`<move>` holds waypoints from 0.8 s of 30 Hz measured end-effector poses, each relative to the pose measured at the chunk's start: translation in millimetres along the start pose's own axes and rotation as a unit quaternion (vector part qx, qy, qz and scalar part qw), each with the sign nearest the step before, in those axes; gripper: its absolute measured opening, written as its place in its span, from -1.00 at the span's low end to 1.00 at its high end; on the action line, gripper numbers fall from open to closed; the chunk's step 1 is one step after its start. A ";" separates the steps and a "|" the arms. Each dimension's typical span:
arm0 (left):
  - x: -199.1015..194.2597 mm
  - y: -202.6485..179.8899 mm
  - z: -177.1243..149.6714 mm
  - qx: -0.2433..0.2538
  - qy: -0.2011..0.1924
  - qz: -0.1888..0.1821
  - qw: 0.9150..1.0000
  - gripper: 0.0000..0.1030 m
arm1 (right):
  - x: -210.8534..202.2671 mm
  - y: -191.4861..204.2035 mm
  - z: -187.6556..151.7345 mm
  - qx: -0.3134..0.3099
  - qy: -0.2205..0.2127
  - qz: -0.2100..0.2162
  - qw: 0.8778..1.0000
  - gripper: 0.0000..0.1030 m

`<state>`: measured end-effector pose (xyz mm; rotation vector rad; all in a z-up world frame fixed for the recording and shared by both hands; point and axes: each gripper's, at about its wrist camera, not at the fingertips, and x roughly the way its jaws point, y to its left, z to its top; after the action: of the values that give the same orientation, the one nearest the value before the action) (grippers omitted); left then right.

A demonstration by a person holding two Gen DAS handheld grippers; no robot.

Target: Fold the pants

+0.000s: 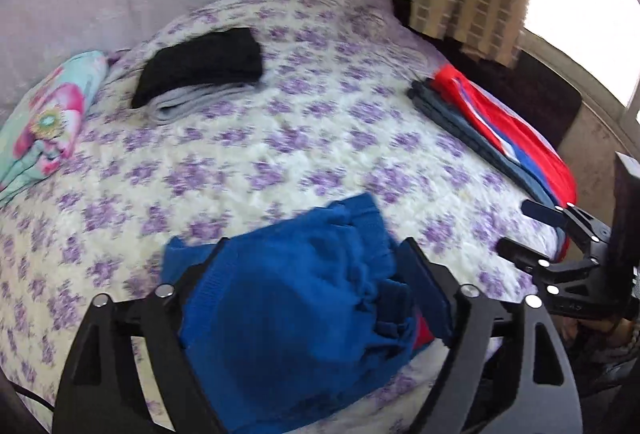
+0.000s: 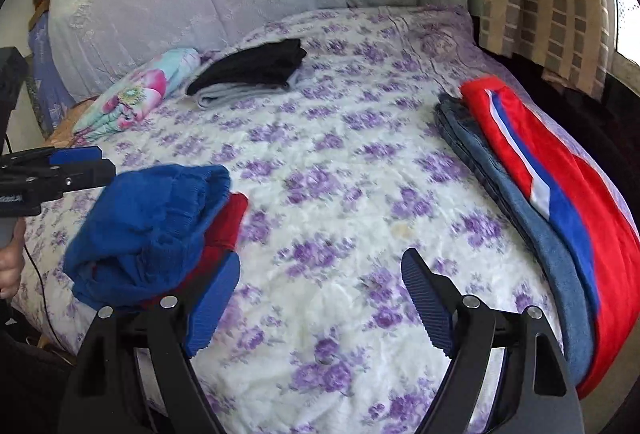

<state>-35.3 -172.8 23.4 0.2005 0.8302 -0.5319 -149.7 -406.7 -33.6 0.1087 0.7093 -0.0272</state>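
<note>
Blue pants [image 2: 148,230] lie bunched at the bed's [image 2: 340,194] near edge; left hand-held gripper [image 1: 312,274] is spread around them, gripping nothing; right hand-held gripper [image 2: 320,294] is spread over bare bedspread.

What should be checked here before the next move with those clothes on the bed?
1. Left gripper free: ok, jaws wide, blue knit pants lying loose between them.
2. Right gripper empty: ok, only the bedspread shows between its jaws.
3. Blue pants neatly folded: not ok, bunched up on a red garment.
4. Clear space mid-bed: ok.
5. Next pair reachable: ok, red striped pants on the jeans at the bed's edge.
6. Black-and-grey pile tidy: cannot tell.
</note>
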 end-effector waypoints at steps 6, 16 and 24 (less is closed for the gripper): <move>20.5 89.2 -19.2 -0.092 0.063 0.101 0.989 0.68 | -1.5 73.5 29.2 -0.094 -0.013 0.156 0.983 0.25; 39.4 75.6 -32.9 -0.020 0.080 0.102 0.991 0.68 | 26.3 142.5 12.1 -0.175 0.080 0.174 0.966 -0.23; 52.6 79.8 -39.7 -0.010 0.103 0.086 0.991 0.69 | 64.5 87.7 -7.1 -0.034 0.174 0.158 0.971 -0.24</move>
<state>9.9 -109.5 -45.0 0.3104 1.0084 -0.3438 -99.9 -318.0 -73.0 0.1615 1.0359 0.3280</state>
